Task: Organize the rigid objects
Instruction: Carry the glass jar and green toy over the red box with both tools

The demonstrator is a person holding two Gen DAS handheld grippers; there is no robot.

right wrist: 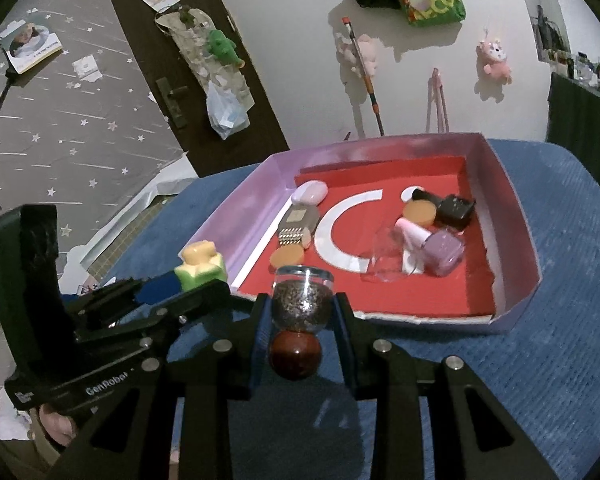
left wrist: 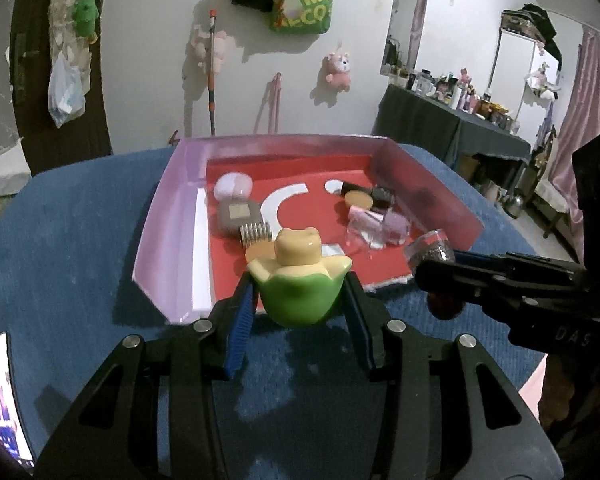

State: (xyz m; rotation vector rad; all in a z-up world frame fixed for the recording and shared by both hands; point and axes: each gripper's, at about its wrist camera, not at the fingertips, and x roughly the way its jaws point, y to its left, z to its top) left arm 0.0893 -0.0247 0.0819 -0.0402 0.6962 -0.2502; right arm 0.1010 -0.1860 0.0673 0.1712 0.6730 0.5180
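Both grippers are loaded right now. The left gripper (left wrist: 298, 300) is clamped on a green and yellow frog figurine (left wrist: 298, 280), and the right gripper (right wrist: 302, 328) is squeezed onto a small glitter bottle (right wrist: 302, 300) with a dark red ball cap (right wrist: 295, 355). Both are held just short of the near edge of the tray (right wrist: 516, 248), over the blue cloth (right wrist: 540, 380).

My worry: the two grippers sit really close side by side, so going in together could knock them into each other. The bottle is round and glassy too, so it'd probably roll once let go.

The tray's near wall looks folded down or missing, so stuff could slide out the front. Inside: an orange disc (right wrist: 287, 257), a grey brush (right wrist: 298, 222), a pale oval case (right wrist: 309, 193), a clear cup (right wrist: 382, 256) tipped over, a purple nail polish (right wrist: 440, 250), another orange disc (right wrist: 419, 213), and a black box (right wrist: 454, 208).
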